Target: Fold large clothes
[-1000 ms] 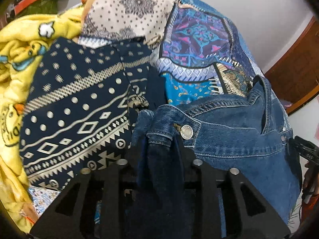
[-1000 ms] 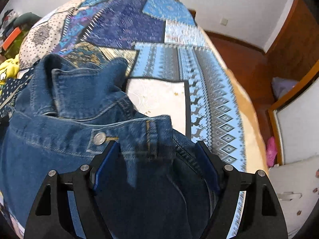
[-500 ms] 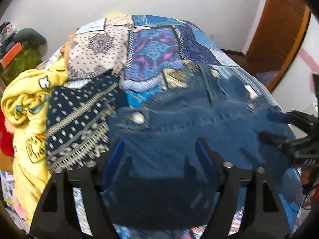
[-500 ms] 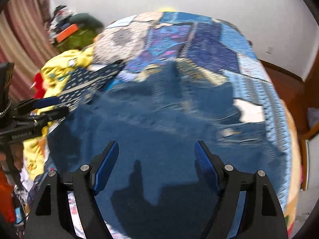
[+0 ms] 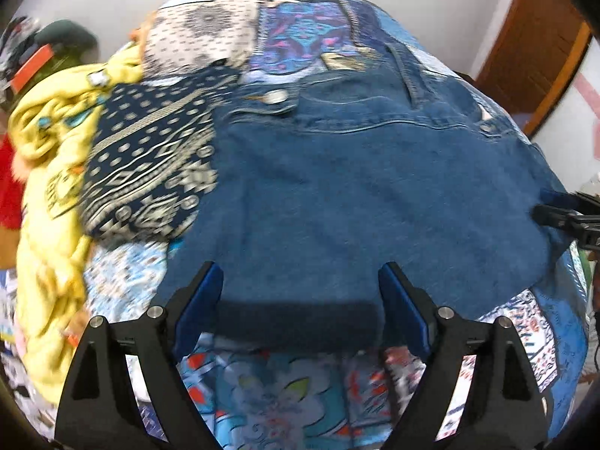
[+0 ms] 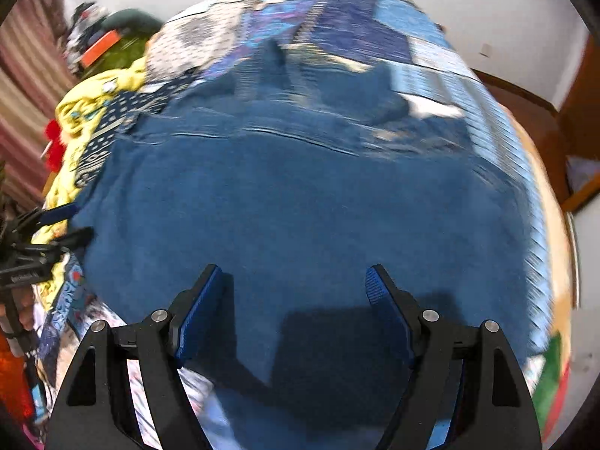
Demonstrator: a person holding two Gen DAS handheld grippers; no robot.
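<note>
- One denim jacket (image 5: pixel 356 187) lies spread flat on the bed, over a patchwork quilt (image 5: pixel 300 30); it fills the middle of both wrist views, with its seamed, buttoned end towards 12 o'clock and its plain edge towards 6 o'clock.
- Two metal buttons show on the jacket in the left wrist view: one (image 5: pixel 276 96) at about 11 o'clock, a second (image 5: pixel 486 127) at about 2 o'clock.
- Left tool (image 5: pixel 300 300): its jaws have just been opening and now stand wide apart, released, above the jacket's near edge; nothing is pinched between the two blue pads (image 5: pixel 198 307).
- Right tool (image 6: pixel 294 300): also released, jaws spread over plain denim, gripping nothing; its two pads (image 6: pixel 386 311) are clear of the cloth as far as the blurred view shows.
- Each tool shows in the other's view: the right one at 3 o'clock of the left view, the left one at 9 o'clock of the right view, both just beside the jacket's side edges.
- Three other cloths are heaped at 9 to 10 o'clock of the jacket: one navy patterned garment (image 5: pixel 150 157) touching its edge, one yellow printed cloth (image 5: pixel 48 187) beyond that, and one red piece (image 5: pixel 9 195) at the far left.
- One wooden door (image 5: pixel 532 45) stands at 2 o'clock.
</note>
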